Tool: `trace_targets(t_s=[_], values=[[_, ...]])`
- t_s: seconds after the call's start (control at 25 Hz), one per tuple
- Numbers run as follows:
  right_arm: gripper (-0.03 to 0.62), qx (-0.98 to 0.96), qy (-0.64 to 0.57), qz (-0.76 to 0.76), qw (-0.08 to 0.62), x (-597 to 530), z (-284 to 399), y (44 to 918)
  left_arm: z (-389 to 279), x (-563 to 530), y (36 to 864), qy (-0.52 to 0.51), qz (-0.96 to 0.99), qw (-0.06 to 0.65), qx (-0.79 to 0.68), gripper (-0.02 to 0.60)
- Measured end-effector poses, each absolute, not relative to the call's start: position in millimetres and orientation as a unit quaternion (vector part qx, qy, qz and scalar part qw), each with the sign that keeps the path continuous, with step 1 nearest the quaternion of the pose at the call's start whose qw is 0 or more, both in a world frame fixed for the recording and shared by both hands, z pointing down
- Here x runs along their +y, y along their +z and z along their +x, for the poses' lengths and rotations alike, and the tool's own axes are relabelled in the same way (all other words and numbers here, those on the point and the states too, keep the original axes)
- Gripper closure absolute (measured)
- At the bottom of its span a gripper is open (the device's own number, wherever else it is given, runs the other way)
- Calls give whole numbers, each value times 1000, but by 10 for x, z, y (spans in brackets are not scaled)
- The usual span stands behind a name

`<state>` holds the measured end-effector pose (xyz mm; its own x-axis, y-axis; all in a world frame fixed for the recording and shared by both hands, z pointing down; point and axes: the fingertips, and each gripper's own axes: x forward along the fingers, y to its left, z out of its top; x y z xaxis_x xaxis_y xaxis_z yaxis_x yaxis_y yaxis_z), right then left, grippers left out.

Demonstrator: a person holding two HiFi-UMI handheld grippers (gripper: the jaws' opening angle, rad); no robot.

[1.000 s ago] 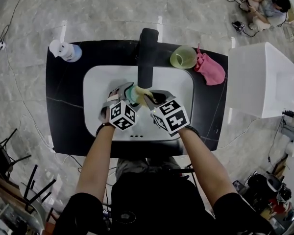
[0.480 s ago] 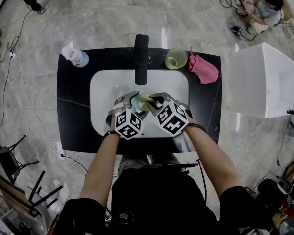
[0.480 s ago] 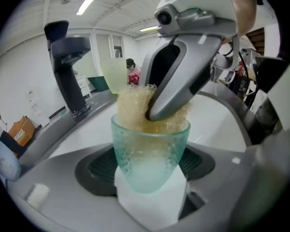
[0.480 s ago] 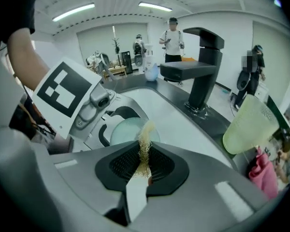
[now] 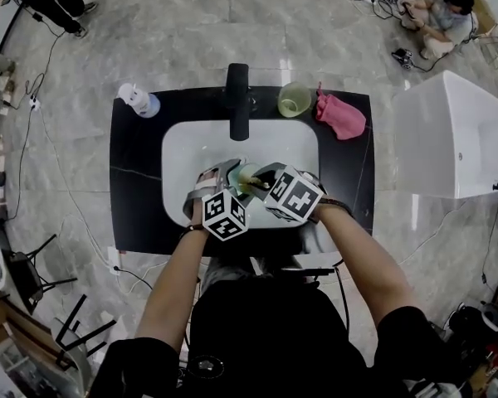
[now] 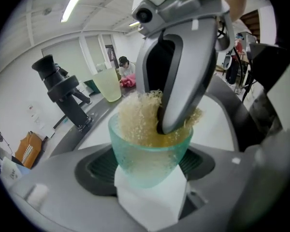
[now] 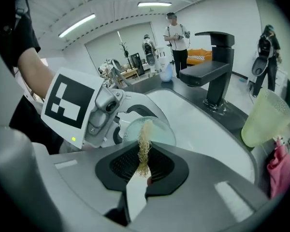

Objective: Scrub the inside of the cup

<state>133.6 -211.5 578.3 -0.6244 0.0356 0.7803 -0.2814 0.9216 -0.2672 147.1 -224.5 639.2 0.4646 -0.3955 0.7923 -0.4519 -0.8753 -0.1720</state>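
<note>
The left gripper is spread wide and clamped on a teal cup, which is held over the white sink just in front of the black faucet. The right gripper is pinched shut on a straw-coloured scrubber, and its tip is stuffed down into the cup along with the fibres. A yellowish cup and pink cloth are parked on the counter behind.
</note>
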Motion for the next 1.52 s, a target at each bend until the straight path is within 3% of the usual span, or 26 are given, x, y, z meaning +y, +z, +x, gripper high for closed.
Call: trace_targets(t_s=[0.44,1.0,1.52], values=[[553,-900,191,95,380,-2157,1156,5586,1488,-2134,6369,458,855,56,-236,214],[551,-886,87,135,435,-2269,1258,5814,1474,-2190,6248,428,864,82,-251,215],[553,-873,190,77,442,-2091,1223,5844,1341,-2130,6354,465,856,45,-220,215]])
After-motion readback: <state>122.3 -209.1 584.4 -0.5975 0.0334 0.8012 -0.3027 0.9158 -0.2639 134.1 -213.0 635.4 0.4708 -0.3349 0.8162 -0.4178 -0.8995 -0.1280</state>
